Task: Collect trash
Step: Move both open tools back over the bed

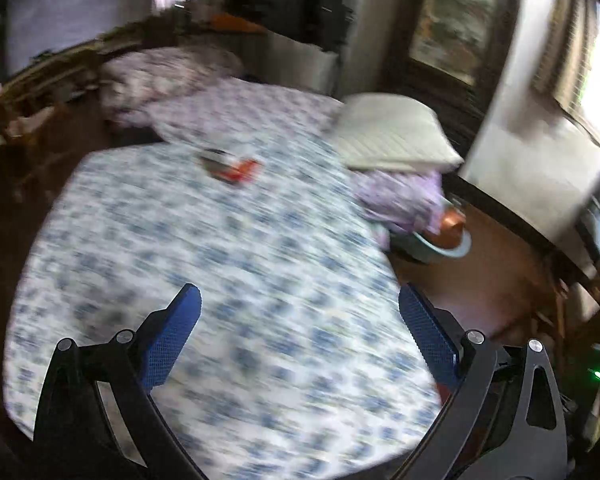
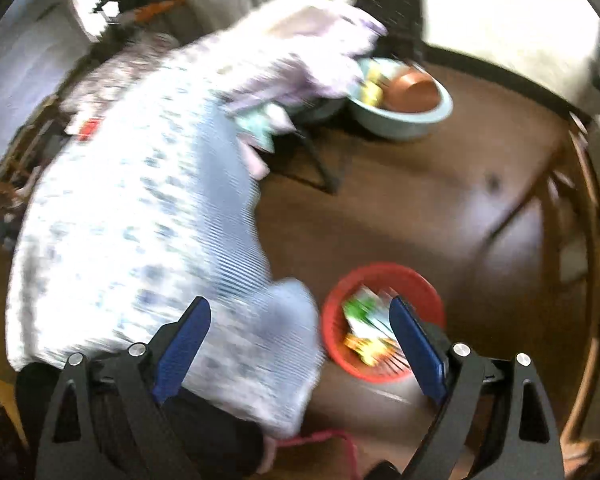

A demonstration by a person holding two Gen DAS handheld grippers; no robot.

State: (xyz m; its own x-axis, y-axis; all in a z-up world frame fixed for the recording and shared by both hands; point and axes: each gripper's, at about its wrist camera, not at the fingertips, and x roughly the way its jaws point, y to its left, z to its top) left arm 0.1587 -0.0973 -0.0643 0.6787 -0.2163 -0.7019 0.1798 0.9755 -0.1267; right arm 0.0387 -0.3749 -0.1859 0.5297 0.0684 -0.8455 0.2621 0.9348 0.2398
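The left gripper [image 1: 300, 320] hangs wide and empty above the bed [image 1: 228, 280]; a red-and-dark wrapper [image 1: 232, 168] lies far up the sheet. The right gripper [image 2: 300, 332], also wide and empty, hovers near the red basket [image 2: 427, 284] of collected wrappers. Next, probably, reach for that wrapper. Blur hides any lettering.

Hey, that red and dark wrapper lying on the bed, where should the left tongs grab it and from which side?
Probably from above, closing across the narrow width of the wrapper. It appears to lie flat on the blue floral bedsheet, long axis roughly left to right in the left wrist view, so the red end looks easiest to pinch. The left tongs are open and well short of it. Blur hides finer shape.
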